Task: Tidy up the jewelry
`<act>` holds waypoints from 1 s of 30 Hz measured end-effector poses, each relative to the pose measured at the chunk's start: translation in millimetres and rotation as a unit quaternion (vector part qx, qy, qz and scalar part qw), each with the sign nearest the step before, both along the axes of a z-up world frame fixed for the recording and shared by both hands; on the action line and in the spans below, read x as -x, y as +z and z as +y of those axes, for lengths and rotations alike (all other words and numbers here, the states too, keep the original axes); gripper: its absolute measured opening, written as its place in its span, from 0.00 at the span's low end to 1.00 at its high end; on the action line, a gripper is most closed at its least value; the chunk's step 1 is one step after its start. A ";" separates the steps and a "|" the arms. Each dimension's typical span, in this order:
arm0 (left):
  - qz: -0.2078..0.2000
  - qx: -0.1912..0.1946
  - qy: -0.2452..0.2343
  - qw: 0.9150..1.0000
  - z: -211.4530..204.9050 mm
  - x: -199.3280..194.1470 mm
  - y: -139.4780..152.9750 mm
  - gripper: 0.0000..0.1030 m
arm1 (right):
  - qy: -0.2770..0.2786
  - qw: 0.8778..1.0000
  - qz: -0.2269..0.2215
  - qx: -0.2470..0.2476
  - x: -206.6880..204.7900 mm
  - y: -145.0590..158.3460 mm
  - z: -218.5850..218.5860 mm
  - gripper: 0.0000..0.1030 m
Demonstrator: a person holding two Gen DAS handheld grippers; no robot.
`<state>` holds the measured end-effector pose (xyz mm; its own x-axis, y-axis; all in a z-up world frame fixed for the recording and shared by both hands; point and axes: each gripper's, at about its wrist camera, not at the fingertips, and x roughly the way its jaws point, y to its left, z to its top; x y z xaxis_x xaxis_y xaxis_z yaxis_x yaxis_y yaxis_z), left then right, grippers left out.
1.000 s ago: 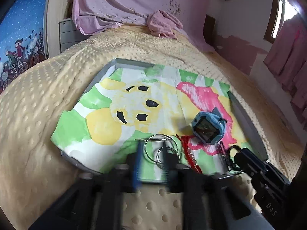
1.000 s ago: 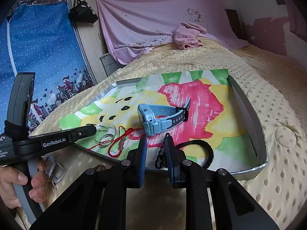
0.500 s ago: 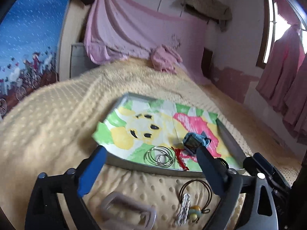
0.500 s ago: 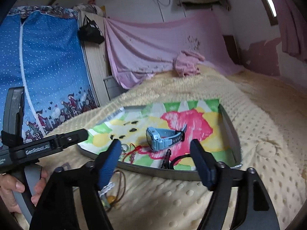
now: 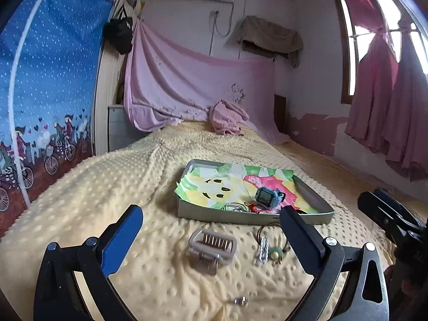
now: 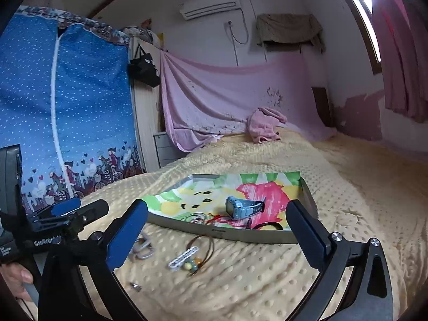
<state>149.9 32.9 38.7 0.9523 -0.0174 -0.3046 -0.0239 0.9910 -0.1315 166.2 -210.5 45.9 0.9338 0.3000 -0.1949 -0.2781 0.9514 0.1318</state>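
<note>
A grey tray [image 5: 240, 218] [image 6: 307, 192] lined with a bright cartoon print lies on the yellow bed. In it lie a blue watch [image 5: 268, 195] [image 6: 242, 207], silver bangles [image 5: 235, 207] [image 6: 196, 218], a red bead string [image 5: 252, 208] and a black band [image 6: 268, 226]. On the blanket in front lie a beige hair claw [image 5: 212, 246] [image 6: 141, 247], a brown cord bracelet with a white clip and a green bead [image 5: 268, 248] [image 6: 194, 255], and a small metal piece [image 5: 240, 301] [image 6: 135, 286]. My left gripper [image 5: 211, 228] and right gripper [image 6: 216, 222] are both open and empty, held back from the tray.
The bumpy yellow blanket [image 5: 107, 187] covers the bed. A pink cloth [image 5: 227, 119] lies at the far end under a hung pink sheet. A blue fabric wardrobe [image 6: 67, 107] stands at the left. Pink curtains [image 5: 388, 93] hang at the right.
Both grippers were shut low over the tray's near edge. They have opened wide, let go and pulled back and up, so the loose items in front of the tray now show.
</note>
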 end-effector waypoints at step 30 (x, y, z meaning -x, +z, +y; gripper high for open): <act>0.026 -0.019 -0.039 0.999 18.4 72.7 -38.9 1.00 | 0.018 0.994 0.080 0.068 73.3 -30.7 9.8 0.99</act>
